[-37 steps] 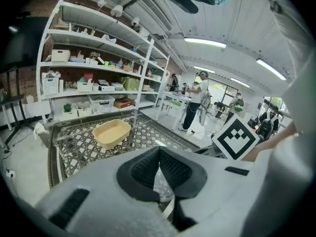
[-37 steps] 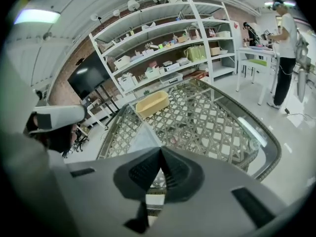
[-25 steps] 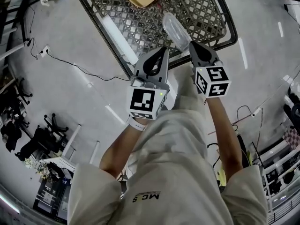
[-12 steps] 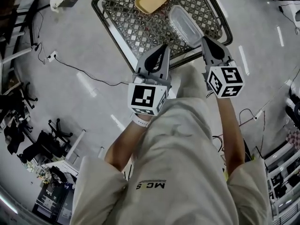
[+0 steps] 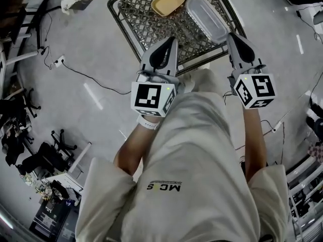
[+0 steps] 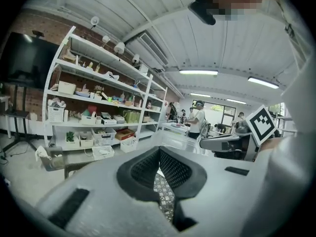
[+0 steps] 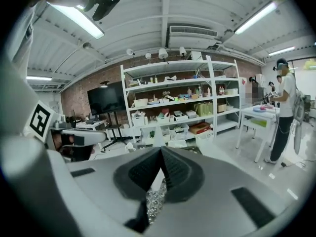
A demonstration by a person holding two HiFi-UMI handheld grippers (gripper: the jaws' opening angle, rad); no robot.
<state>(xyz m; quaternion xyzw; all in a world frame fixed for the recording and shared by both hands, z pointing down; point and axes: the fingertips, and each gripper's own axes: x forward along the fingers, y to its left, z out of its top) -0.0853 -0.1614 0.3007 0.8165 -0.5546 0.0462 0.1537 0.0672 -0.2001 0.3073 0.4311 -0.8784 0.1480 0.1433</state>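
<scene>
Left gripper [image 5: 168,42] and right gripper [image 5: 234,37] tilted up; clear container [image 5: 206,16] apparently moved beside tray [image 5: 168,2].

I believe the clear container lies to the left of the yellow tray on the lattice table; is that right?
Not quite: the clear container lies to the right of the yellow tray on the lattice table, as the head view shows.

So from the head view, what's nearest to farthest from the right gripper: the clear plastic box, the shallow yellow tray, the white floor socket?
From the right gripper:
1. Clear plastic box, just ahead, on the lattice table.
2. Shallow yellow tray, left of the box.
3. White floor socket, far left, off the table.
</scene>
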